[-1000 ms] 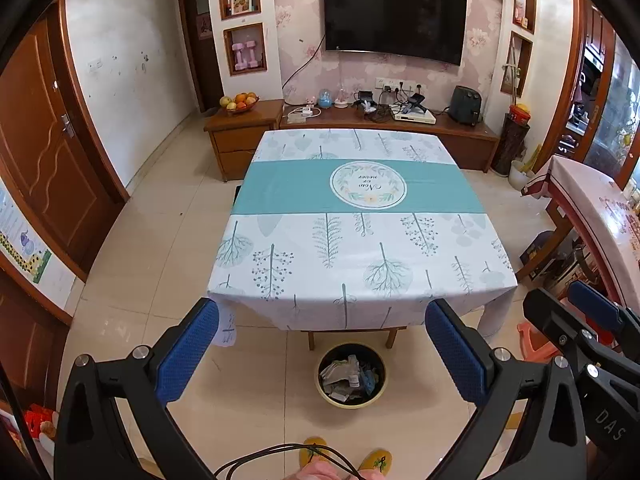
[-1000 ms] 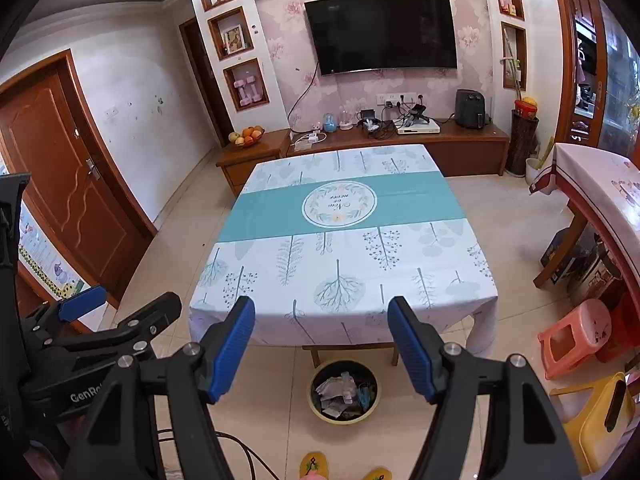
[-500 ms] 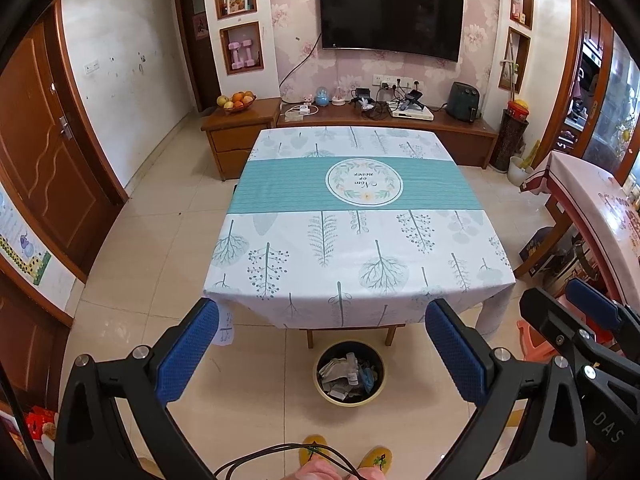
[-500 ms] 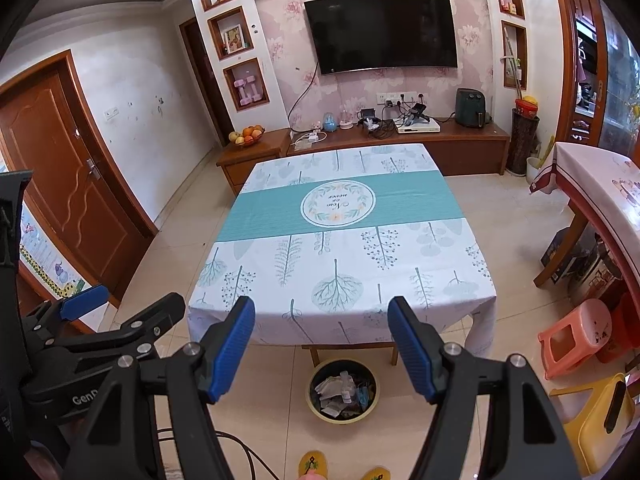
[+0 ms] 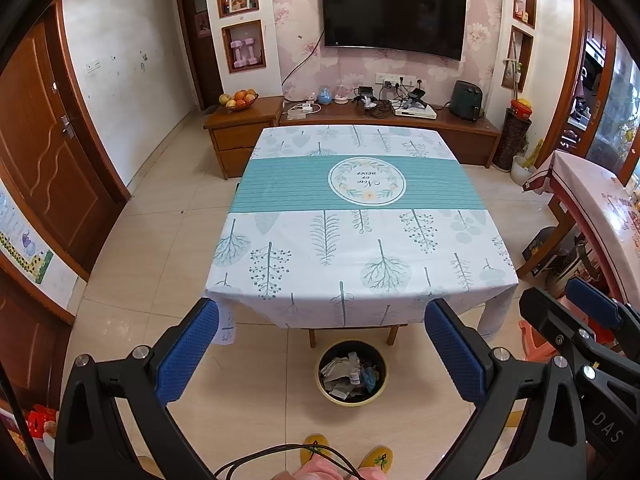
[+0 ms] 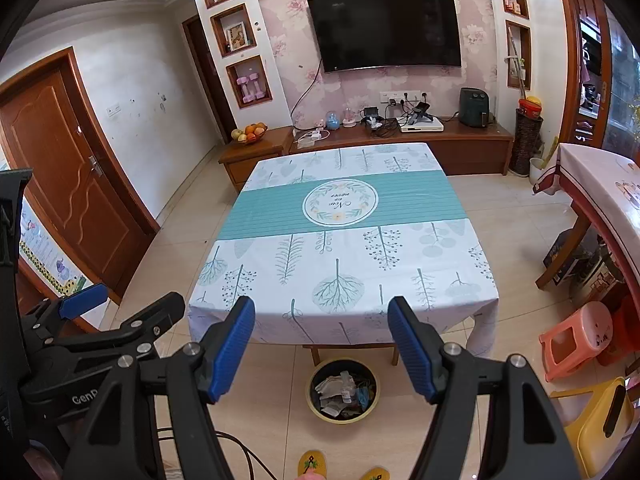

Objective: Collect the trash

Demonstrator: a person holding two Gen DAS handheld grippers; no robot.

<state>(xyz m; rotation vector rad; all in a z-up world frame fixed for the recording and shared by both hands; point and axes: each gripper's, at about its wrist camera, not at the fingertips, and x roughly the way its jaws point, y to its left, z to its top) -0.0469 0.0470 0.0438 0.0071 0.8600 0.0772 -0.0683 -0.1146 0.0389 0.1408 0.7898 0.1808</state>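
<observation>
Left wrist view: bench (image 5: 360, 264) cloth looks bare, and the trash sits in the bin (image 5: 352, 372) on the floor under its near edge. Left claw (image 5: 320, 352) and right claw (image 6: 322, 350) both gape apart, empty. Looks pretty much finished; next would be checking for strays.

A table (image 5: 360, 256) in a leaf-print cloth; behind it, a wall television (image 5: 394, 14), fruit bowl (image 5: 238, 100) and wooden door (image 5: 44, 152).
</observation>
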